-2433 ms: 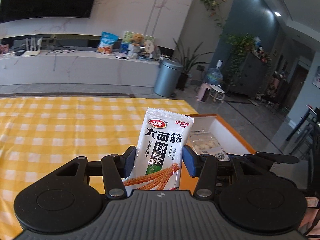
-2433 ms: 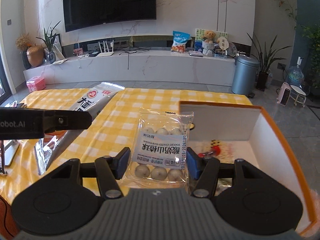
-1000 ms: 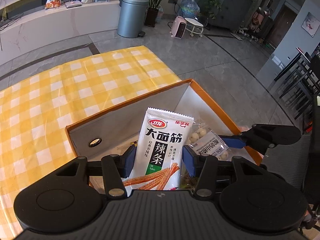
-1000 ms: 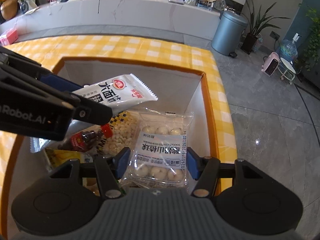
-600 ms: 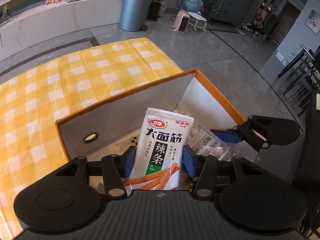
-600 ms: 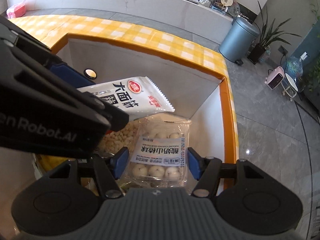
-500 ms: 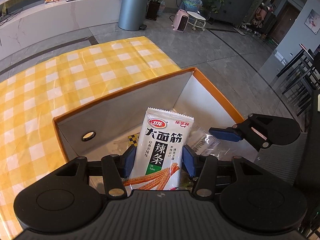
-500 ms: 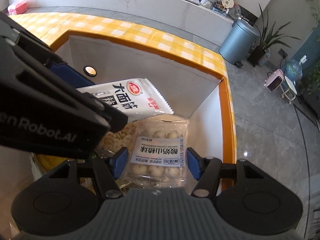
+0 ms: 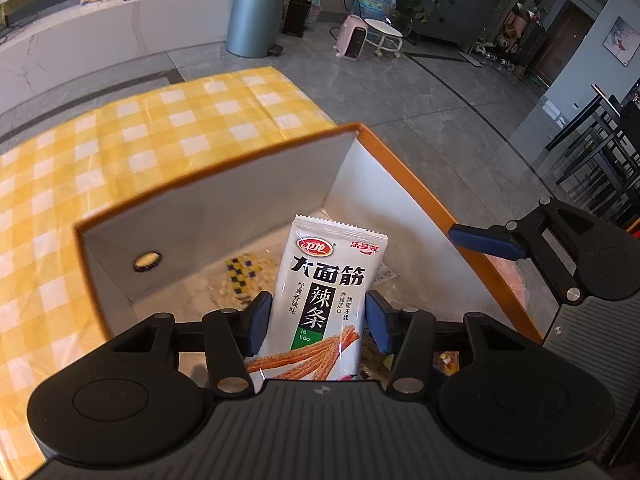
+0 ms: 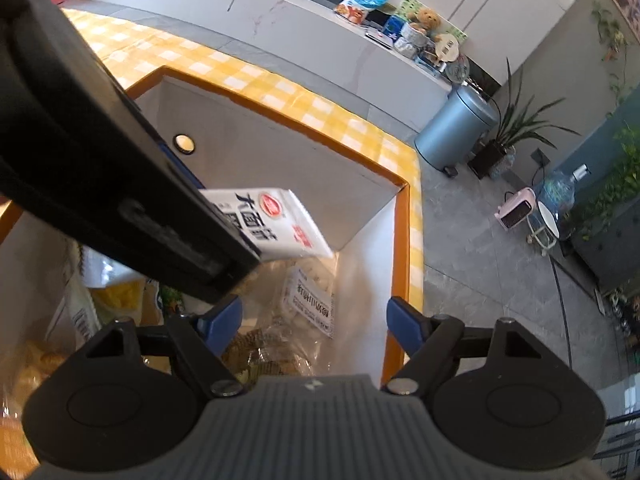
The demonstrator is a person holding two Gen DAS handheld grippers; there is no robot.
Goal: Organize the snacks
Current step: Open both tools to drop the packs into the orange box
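My left gripper (image 9: 316,320) is shut on a white spicy-strip packet (image 9: 328,296), held upright over the inside of an orange-rimmed box (image 9: 404,172). In the right wrist view the same packet (image 10: 276,220) juts out from the left gripper's black body (image 10: 100,160). My right gripper (image 10: 314,320) hangs over the box's right side (image 10: 402,240) and its jaws are opening. A clear bag of white yogurt balls (image 10: 310,300) lies below in the box, clear of both pads. One blue finger (image 9: 486,242) of the right gripper shows over the rim.
Other snack packets lie in the box, among them a checkered one (image 9: 244,272) and yellow ones (image 10: 116,296). The box stands on a yellow checked tablecloth (image 9: 120,152) at the table's corner. Grey floor and a blue-grey bin (image 9: 256,16) lie beyond.
The right jaws have spread and the bag of yogurt balls has dropped from between them into the box. The right gripper has rolled. The left gripper still holds its packet, slightly deeper over the box.
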